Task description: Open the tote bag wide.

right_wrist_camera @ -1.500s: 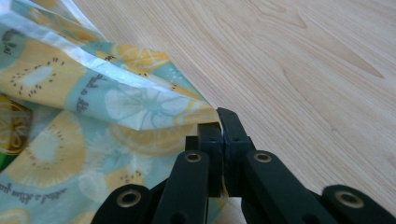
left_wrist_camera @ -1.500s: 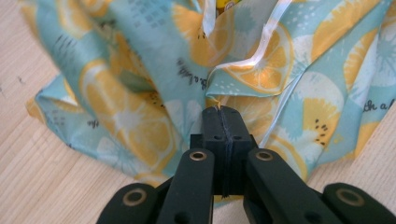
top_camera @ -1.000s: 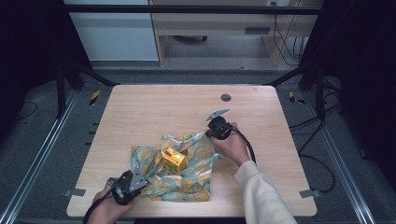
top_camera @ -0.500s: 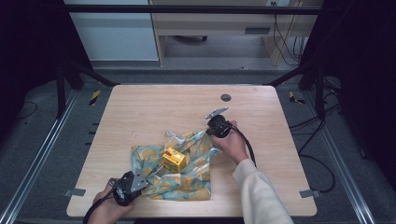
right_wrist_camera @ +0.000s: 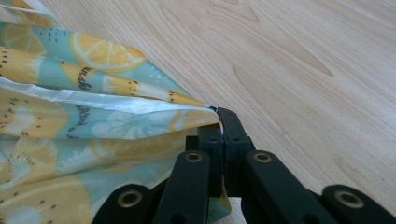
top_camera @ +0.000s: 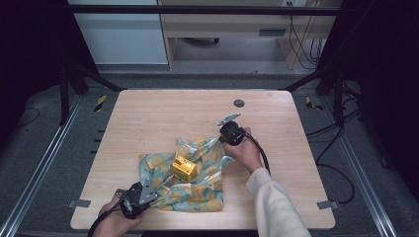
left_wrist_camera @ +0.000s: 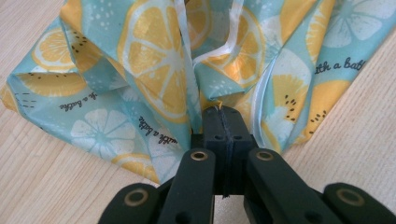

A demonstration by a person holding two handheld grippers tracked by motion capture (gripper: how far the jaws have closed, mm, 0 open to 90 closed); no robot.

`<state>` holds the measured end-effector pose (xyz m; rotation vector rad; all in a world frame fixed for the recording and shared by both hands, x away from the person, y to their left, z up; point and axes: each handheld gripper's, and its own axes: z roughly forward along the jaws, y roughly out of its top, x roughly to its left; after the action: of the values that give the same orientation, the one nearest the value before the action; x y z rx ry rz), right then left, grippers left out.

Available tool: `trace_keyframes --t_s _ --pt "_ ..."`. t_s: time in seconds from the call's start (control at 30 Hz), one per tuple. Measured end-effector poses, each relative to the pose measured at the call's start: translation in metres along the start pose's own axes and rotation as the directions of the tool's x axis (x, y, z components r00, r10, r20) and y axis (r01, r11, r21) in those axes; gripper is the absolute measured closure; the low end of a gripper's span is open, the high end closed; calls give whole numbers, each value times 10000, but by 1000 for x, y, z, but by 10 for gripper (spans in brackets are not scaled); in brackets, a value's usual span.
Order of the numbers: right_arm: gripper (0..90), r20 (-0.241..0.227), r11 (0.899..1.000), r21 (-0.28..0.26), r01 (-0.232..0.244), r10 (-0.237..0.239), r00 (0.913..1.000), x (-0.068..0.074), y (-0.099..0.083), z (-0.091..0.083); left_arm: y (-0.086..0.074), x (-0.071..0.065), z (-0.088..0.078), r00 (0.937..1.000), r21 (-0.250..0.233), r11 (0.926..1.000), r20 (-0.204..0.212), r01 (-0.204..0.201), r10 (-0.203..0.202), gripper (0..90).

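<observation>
1. In the left gripper view our left gripper (left_wrist_camera: 223,122) has its jaws pressed flat together with a corner of the lemon-print cloth (left_wrist_camera: 154,79) pinched between them; the fabric gathers into folds and fans away from the jaw tips.

2. In the right gripper view our right gripper (right_wrist_camera: 218,125) likewise has its jaws closed tight on another cloth corner, where the white hem runs straight into the tips, with bare worktop (right_wrist_camera: 299,60) beyond.

3. From above, the left gripper (top_camera: 140,194) sits at the cloth's near-left corner and the right gripper (top_camera: 228,132) at its far-right corner, so we hold two diagonally opposite corners.

4. The cloth (top_camera: 207,190) lies rumpled on the near middle of the worktop (top_camera: 148,118), its long axis running along that diagonal between our grippers, from near left to far right.

5. A small yellow box (top_camera: 185,168) stands on the middle of the cloth, one of its corners turned toward us.

6. We judge the step in hand to be wrapping the box: both corners are gripped and lifted slightly off the surface.

7. The next move, as we see it, calls for bringing both corners up and inward over the box together, keeping both grips firm so the slippery fabric doesn't pull out or drag the box over.
</observation>
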<state>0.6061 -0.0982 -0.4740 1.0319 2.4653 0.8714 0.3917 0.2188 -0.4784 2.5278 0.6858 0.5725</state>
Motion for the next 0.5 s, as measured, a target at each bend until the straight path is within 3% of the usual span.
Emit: trace_keyframes --t_s 0.1,0.2,0.33,0.4,0.5 --pt "858 63 10000 62 -76 76 10000 1 0 -1 0 2 -3 9999 -134 9999 -45 102 -103 900" --pt "681 31 9998 82 -178 178 9998 3 0 -4 0 5 -10 9988 -732 9966 -292 367 -389 828" --pt "422 -70 10000 -27 -17 17 10000 8 0 -18 3 8 -19 9951 -1674 9832 -529 731 -830 645" --pt "342 -10 9994 -286 184 -184 9998 13 0 -28 5 7 -22 9934 -2069 9750 -635 806 -956 574" --pt "251 -238 9973 -669 310 -327 9992 19 -1 -41 8 6 -28 9928 -2543 9653 -853 597 -838 505"
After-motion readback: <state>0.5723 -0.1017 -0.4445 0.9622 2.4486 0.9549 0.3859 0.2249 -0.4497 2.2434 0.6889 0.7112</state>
